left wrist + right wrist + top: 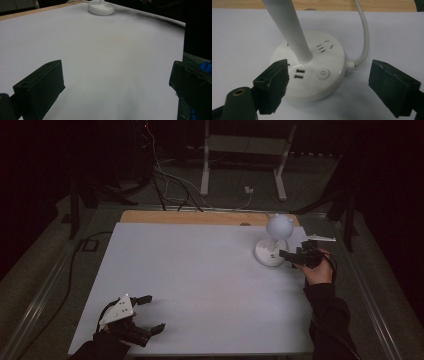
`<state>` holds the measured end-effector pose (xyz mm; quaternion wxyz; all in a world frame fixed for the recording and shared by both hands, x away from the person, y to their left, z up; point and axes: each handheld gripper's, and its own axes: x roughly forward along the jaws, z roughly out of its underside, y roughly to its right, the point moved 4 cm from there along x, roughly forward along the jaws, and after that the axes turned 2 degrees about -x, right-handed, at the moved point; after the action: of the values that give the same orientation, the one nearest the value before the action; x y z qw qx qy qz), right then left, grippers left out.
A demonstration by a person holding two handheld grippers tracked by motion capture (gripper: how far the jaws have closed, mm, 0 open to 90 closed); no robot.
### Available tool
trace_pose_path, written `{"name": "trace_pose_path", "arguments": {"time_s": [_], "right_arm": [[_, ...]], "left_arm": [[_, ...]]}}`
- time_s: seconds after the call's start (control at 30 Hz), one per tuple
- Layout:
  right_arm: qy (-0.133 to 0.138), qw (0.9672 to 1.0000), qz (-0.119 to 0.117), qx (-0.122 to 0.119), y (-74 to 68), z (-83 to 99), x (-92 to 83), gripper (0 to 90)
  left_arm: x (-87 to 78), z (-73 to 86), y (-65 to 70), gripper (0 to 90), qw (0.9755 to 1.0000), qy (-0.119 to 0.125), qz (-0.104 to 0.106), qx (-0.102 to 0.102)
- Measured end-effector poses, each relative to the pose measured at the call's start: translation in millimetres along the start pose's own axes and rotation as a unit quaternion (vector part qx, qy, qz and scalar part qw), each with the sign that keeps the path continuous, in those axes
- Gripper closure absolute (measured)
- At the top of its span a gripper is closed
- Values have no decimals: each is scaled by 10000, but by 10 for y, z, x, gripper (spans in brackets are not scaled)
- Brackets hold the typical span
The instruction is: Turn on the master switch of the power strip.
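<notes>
Lamp base (308, 72) between open right tool (329, 87) jaws; cord (364, 37) behind; left tool (145, 314) open.

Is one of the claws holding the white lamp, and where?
No, nothing is held. The right claw stands open around the lamp base, not pressing it. The left claw is open over bare table.
</notes>
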<state>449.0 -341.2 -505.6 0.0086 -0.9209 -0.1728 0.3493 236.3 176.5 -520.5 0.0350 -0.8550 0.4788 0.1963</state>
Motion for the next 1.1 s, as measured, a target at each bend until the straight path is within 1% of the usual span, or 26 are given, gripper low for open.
{"name": "trace_pose_path", "arguments": {"time_s": [0.07,0.2,0.27,0.3,0.33,0.37,0.4,0.47,0.53,0.57,0.6,0.73,0.77,0.8,0.87,0.9,0.93,0.97,1.0,1.03,1.1], "right_arm": [[-6,10000,64,31,-1,-5,6,249],[-26,9999,102,99,-6,-12,19,328],[-24,9998,187,89,-4,-18,20,409],[-24,9998,187,89,-4,-18,20,409],[-22,9998,190,114,-4,-21,20,435],[-9,9997,198,131,-5,-24,20,464],[-49,9997,195,125,-7,-28,29,519],[-61,9997,208,105,-9,-30,33,528],[-38,9997,200,117,-18,-41,38,575],[-70,9997,179,126,-21,-43,40,595],[-68,9997,215,101,-26,-47,44,610],[-101,9997,232,75,-42,-54,56,682],[-101,9997,232,75,-42,-54,56,682],[-100,9996,257,32,-48,-57,62,720],[-100,9996,256,38,-50,-59,62,735],[-96,9995,302,-6,-57,-62,66,787],[-96,9995,302,-6,-57,-62,66,787],[-127,9993,349,-80,-65,-64,72,846],[-127,9993,349,-80,-65,-64,72,846],[-126,9991,383,-119,-78,-72,70,900],[-89,9990,400,-162,-90,-80,69,900]], "left_arm": [[1,0,0,2,10000,-4,3,3],[0,1,-1,2,10000,1,4,-8],[0,0,0,2,10000,2,6,-1],[0,0,0,2,10000,5,9,-9],[-1,0,1,2,10000,5,6,-16],[-1,0,0,2,10000,4,6,-15],[-1,1,-1,2,10000,-3,11,-18],[0,0,0,2,10000,5,12,-22],[-1,0,0,2,10000,8,8,-25],[0,1,0,2,10000,-2,10,-19],[1,0,1,2,10000,5,12,-19],[-1,0,0,2,10000,4,5,-35],[-1,1,-2,2,10000,4,8,-25],[-1,1,-2,2,10000,-4,9,-22],[-1,0,-3,2,10000,8,15,-28],[-2,0,-3,2,10000,5,10,-30],[-2,1,-3,2,10000,2,10,-25],[-1,1,-2,2,10000,0,12,-34],[-1,1,-2,2,10000,-1,11,-31],[-1,1,-1,2,10000,1,13,-28],[-2,1,-2,2,10000,0,9,-31]]}}
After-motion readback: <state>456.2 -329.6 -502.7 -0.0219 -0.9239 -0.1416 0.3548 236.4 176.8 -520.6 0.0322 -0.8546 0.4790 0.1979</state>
